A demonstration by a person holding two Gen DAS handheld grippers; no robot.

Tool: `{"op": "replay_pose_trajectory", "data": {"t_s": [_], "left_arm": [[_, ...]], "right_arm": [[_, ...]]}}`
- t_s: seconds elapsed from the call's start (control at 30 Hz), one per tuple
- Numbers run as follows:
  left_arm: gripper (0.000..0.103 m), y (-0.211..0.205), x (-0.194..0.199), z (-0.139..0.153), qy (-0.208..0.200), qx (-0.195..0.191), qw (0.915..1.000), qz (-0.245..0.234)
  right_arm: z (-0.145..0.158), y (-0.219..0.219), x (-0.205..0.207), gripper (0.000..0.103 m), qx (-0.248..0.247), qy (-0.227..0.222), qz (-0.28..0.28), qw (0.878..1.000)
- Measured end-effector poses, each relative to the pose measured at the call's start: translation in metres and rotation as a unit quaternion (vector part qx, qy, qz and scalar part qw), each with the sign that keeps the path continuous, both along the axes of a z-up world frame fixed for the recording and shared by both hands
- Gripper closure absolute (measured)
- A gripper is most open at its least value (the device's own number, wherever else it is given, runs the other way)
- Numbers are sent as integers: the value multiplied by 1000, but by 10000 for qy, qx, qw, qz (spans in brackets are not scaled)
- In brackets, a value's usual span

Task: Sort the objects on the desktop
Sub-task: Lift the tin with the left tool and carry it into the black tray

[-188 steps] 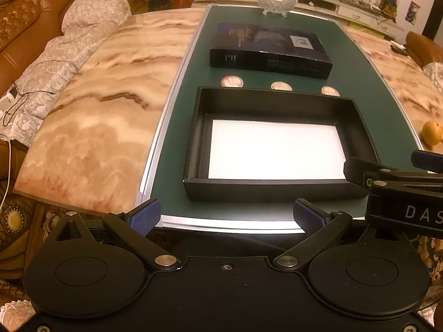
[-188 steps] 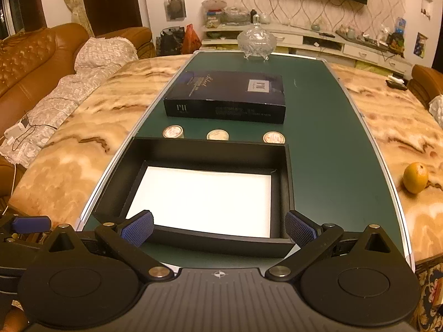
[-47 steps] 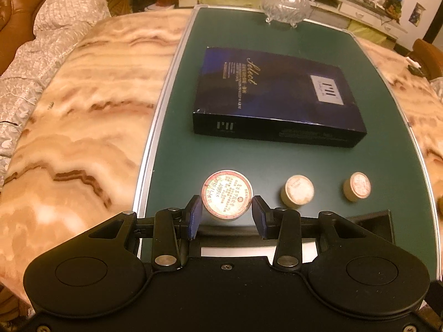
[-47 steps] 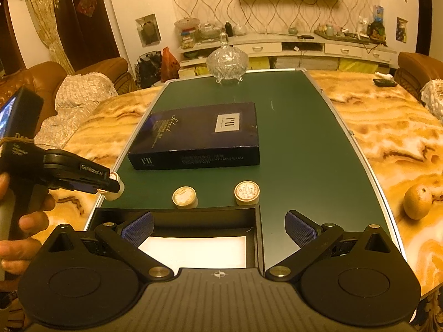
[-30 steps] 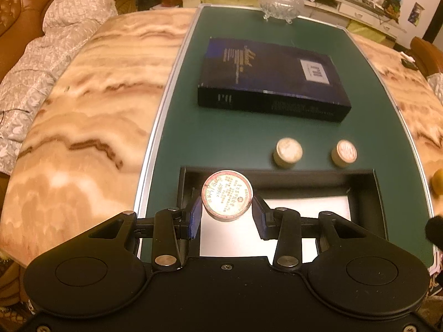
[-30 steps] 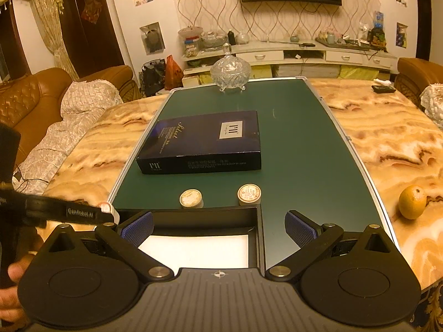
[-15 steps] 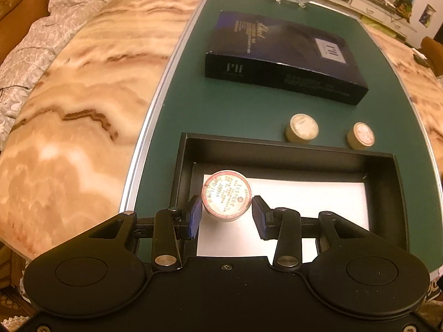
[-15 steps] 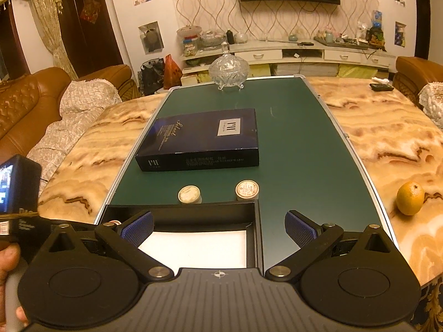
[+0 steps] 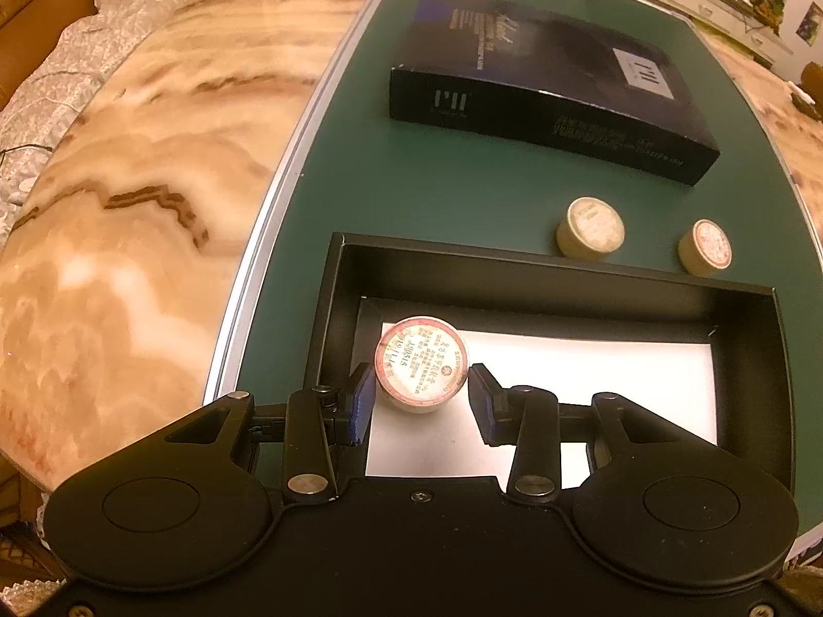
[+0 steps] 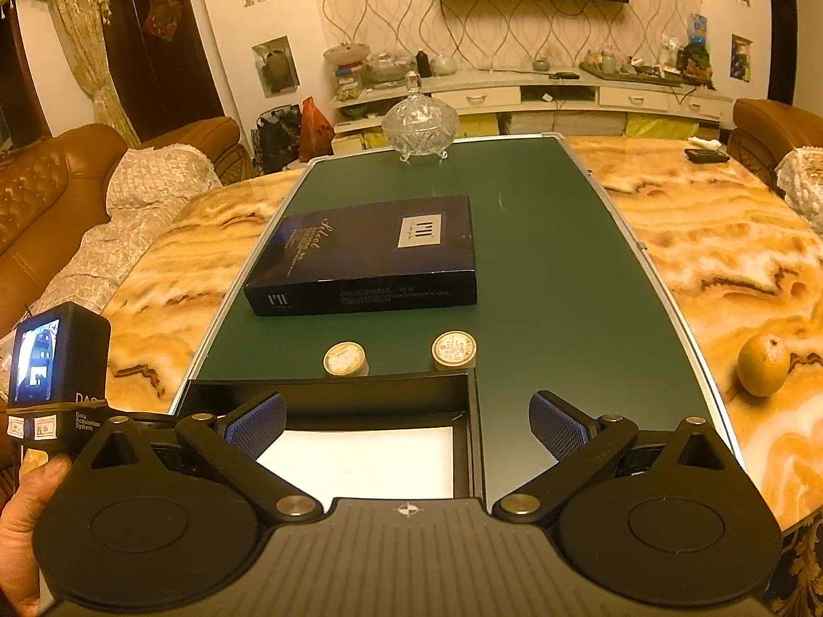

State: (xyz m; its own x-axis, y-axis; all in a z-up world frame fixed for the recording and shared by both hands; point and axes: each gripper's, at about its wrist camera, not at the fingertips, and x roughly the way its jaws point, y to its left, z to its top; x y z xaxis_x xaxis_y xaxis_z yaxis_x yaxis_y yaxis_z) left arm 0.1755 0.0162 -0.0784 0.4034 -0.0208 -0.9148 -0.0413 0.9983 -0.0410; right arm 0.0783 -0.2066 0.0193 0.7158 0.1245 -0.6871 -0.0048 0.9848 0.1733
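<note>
While the right gripper (image 10: 406, 424) gapes, the left gripper (image 9: 419, 401), jaws slightly parted, flanks a round tin (image 9: 422, 364) inside the black tray (image 9: 540, 270).

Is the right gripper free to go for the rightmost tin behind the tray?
Probably yes: the right gripper is open and empty, and the rightmost tin stands uncovered on the green mat beyond the tray's far wall.

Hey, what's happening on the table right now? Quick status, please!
Left gripper around a round tin, lowered into the black tray; grip looks loosened. Right gripper open, empty. Two tins wait outside. Nothing blocking.
</note>
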Motion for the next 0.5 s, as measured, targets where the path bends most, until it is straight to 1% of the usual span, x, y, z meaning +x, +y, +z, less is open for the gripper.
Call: {"op": "replay_pose_trajectory", "data": {"t_s": [0.5], "left_arm": [[64, 2, 6, -11, 98, -1, 10000, -10]], "right_arm": [[-5, 1, 3, 0, 1, 75, 0, 10000]]}}
